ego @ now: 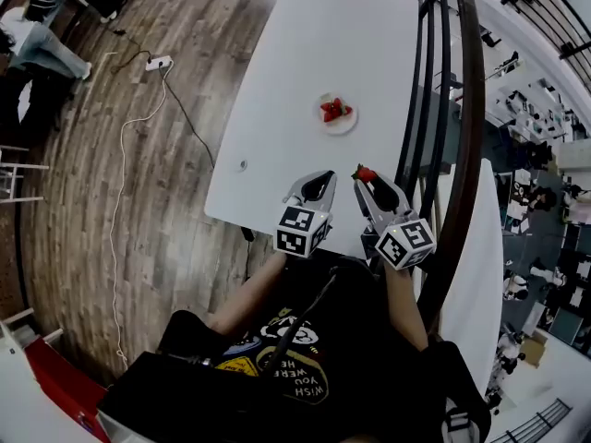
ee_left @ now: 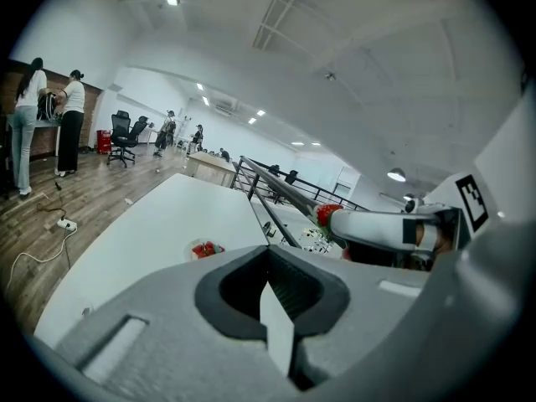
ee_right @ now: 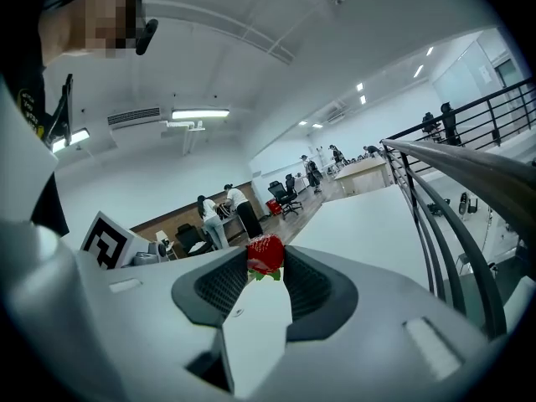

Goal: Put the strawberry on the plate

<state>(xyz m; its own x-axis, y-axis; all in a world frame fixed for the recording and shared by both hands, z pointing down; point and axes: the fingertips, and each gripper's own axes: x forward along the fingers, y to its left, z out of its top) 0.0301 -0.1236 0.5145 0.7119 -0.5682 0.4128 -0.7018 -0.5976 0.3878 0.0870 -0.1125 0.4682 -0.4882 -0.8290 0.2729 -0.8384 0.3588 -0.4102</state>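
A white table (ego: 305, 44) is being viewed from above, with wooden flooring to its left and a dark railing (ego: 462, 109) to its right. Two grippers are being held above the near edge of the table. A red strawberry (ee_right: 265, 254) with green leaves is being gripped at the tips of the jaws of the right gripper (ee_right: 261, 279), in the air over the table's near right corner. The jaws of the left gripper (ee_left: 272, 287) are being held closed, with nothing between them. A small white plate (ego: 349, 125) is being shown farther along the table, well apart from both grippers, with other strawberries (ego: 333, 110) already lying on it. A cube with black-and-white square markers is being carried on each gripper. On the person's dark shirt (ego: 295, 377), the words "WISH YOU WERE" are being shown upside down; the rest cannot be read.
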